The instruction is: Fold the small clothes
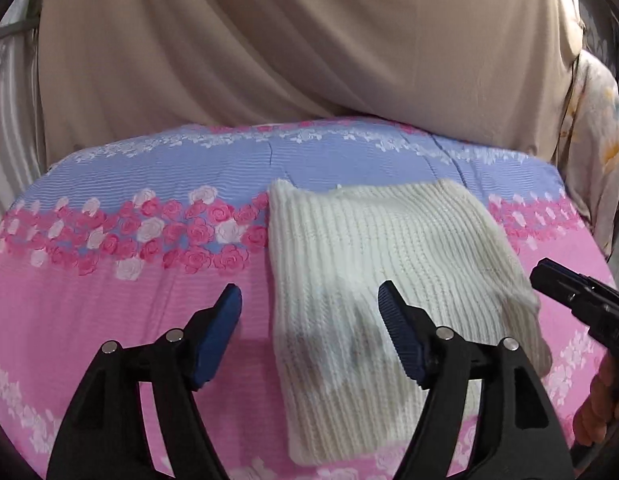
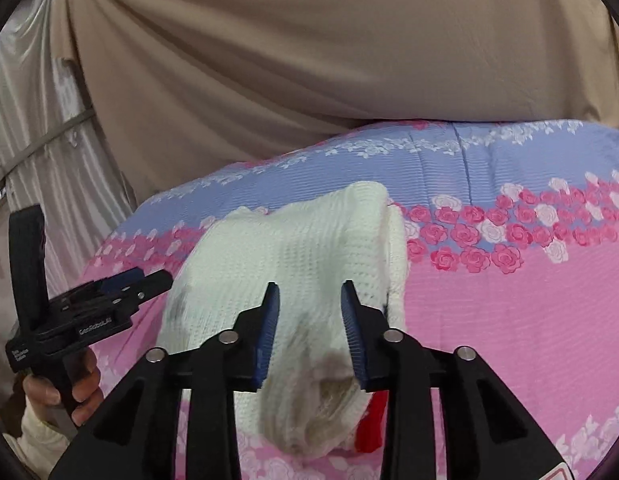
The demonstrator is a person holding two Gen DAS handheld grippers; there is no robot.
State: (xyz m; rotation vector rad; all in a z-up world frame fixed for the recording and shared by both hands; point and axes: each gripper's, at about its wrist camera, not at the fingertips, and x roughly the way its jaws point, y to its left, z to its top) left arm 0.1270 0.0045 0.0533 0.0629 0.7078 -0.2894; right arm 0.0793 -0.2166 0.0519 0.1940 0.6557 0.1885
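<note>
Black arms of the left gripper (image 1: 309,304) spread wide, blue pads (image 1: 397,332) apart and holding nothing, poised over the near end of a white knitted garment (image 1: 373,252). It lies folded flat on a pink and blue flowered bedspread (image 1: 109,280). Over its near right corner, the right gripper (image 2: 309,300) stands partly open and empty. A beige cloth (image 1: 269,40) hangs behind.
</note>
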